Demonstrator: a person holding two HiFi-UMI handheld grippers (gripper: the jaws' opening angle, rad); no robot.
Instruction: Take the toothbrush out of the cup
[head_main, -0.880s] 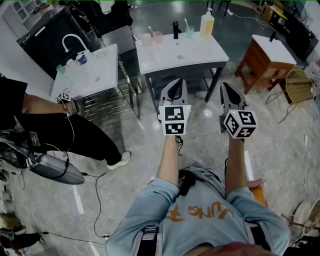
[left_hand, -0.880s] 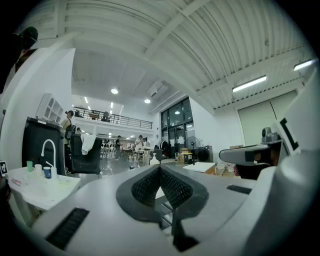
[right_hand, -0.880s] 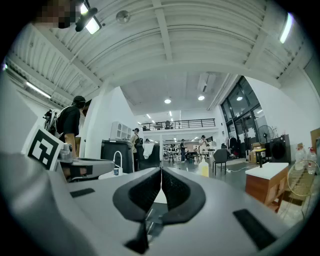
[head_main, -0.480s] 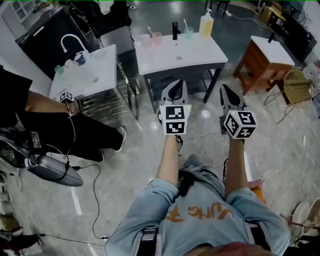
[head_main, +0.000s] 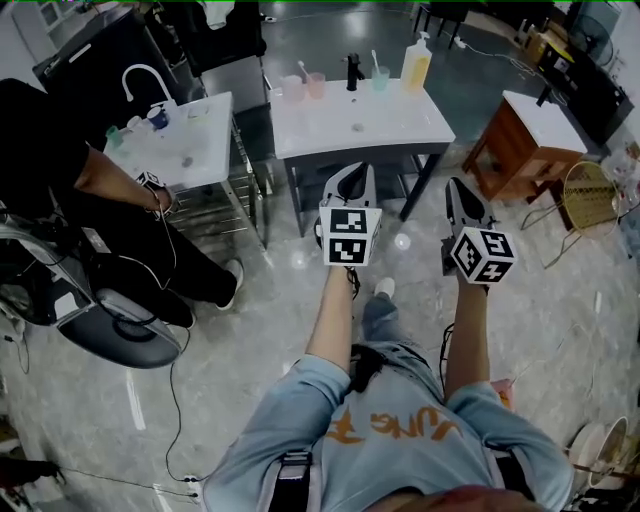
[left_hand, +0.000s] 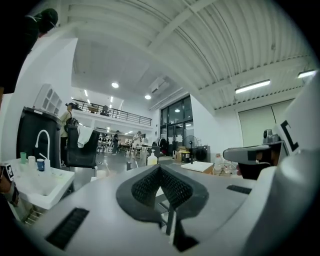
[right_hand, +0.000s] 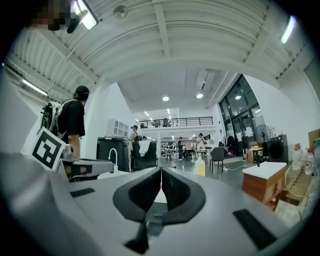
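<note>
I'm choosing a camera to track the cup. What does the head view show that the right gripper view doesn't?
Only the head view: the green cup and its toothbrush on the white sink counter. Only the right gripper view: the ceiling lights and mezzanine railing. Both: the shut, empty right gripper, the yellow soap bottle and the wooden cabinet.

Counted: two grippers; on the far table, three cups, two toothbrushes, one soap bottle, one tap.

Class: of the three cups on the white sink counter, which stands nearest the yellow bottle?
The green cup holding a toothbrush, right of the black faucet; both pink cups stand left of it.
</note>
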